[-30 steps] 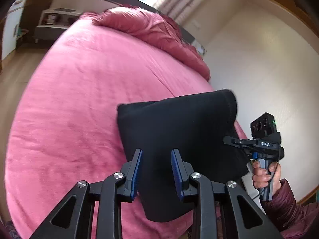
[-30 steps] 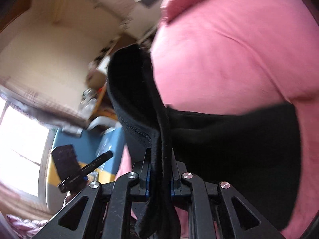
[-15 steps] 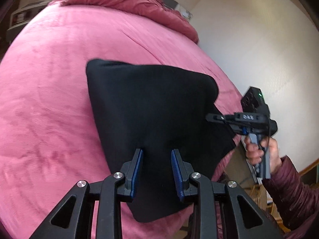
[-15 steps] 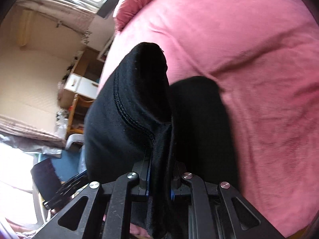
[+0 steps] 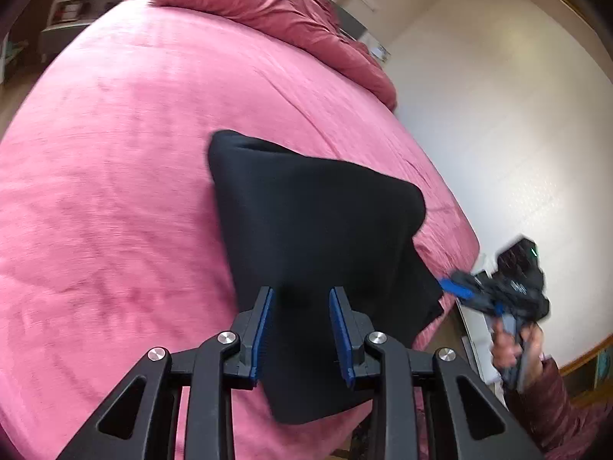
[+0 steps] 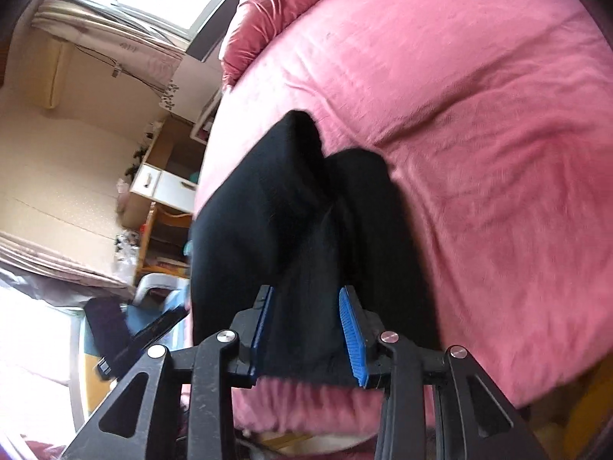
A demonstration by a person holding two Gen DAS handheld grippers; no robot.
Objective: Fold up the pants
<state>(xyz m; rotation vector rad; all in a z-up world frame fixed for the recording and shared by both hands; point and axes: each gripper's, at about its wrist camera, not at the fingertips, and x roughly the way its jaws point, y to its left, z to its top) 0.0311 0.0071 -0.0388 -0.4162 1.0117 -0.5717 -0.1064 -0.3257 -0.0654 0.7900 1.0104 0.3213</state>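
The black pants (image 5: pixel 314 237) lie folded into a thick pad near the edge of the pink bed (image 5: pixel 115 191). My left gripper (image 5: pixel 300 329) is open, its blue pads just above the near part of the pants, holding nothing. My right gripper (image 6: pixel 306 326) is open too, its jaws apart over the pants (image 6: pixel 306 222), whose end hangs over the bed's edge. In the left wrist view the right gripper (image 5: pixel 459 287) sits just off the right corner of the pants.
A bunched pink duvet (image 5: pixel 276 7) lies at the far end of the bed. A white wall (image 5: pixel 517 134) is on the right. In the right wrist view a wooden desk with drawers (image 6: pixel 164 191) and a chair (image 6: pixel 153 287) stand left of the bed (image 6: pixel 479 153).
My right gripper was shut on the pants' end and has opened, letting the cloth drop onto the fold. It has drawn back to the bed's edge. My left gripper stayed open.
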